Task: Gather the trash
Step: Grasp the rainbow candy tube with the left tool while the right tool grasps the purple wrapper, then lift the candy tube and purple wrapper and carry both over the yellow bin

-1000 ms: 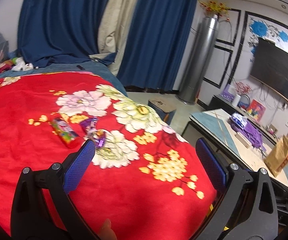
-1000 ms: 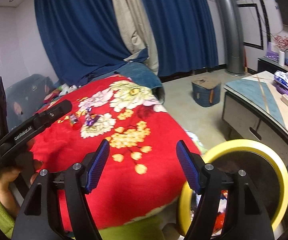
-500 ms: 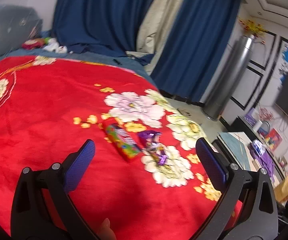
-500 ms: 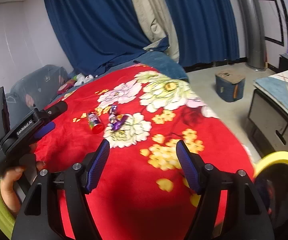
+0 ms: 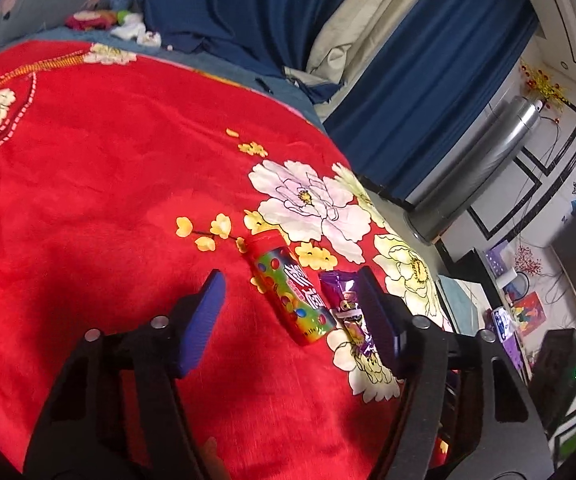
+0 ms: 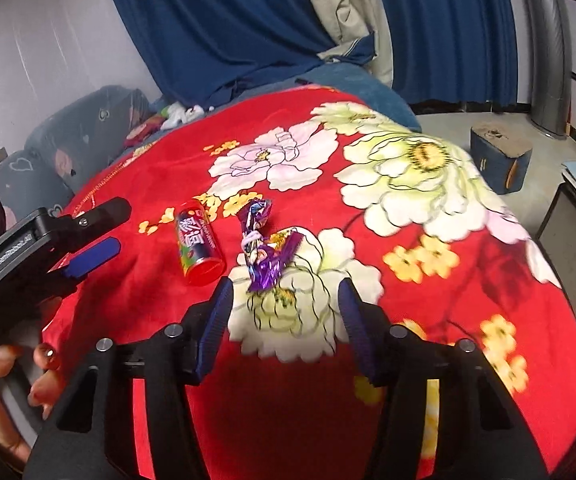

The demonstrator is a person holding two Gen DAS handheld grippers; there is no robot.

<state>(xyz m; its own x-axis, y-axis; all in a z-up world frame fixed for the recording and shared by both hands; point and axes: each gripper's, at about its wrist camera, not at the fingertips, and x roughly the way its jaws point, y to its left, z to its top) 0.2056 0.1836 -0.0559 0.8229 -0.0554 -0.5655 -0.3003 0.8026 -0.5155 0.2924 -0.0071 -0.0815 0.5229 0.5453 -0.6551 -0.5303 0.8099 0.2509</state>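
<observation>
A red candy tube [image 5: 292,293] with a colourful label lies on the red flowered blanket [image 5: 87,208]. A crumpled purple wrapper [image 5: 348,312] lies just right of it. My left gripper [image 5: 291,308] is open and empty, its fingers on either side of the tube, just above the blanket. In the right wrist view the tube [image 6: 197,246] and the purple wrapper [image 6: 261,250] lie just ahead of my right gripper [image 6: 283,312], which is open and empty. The left gripper [image 6: 87,232] shows there at the left, held by a hand.
Grey pillows [image 6: 71,148] and small toys [image 5: 123,26] lie at the bed's far end. Blue curtains [image 5: 247,20] hang behind. A blue box [image 6: 500,160] stands on the floor right of the bed. A low table [image 5: 472,308] with clutter stands at the right.
Both grippers have moved in toward the tube and wrapper, which now look larger and closer. The yellow-rimmed bin has almost left the right wrist view.
</observation>
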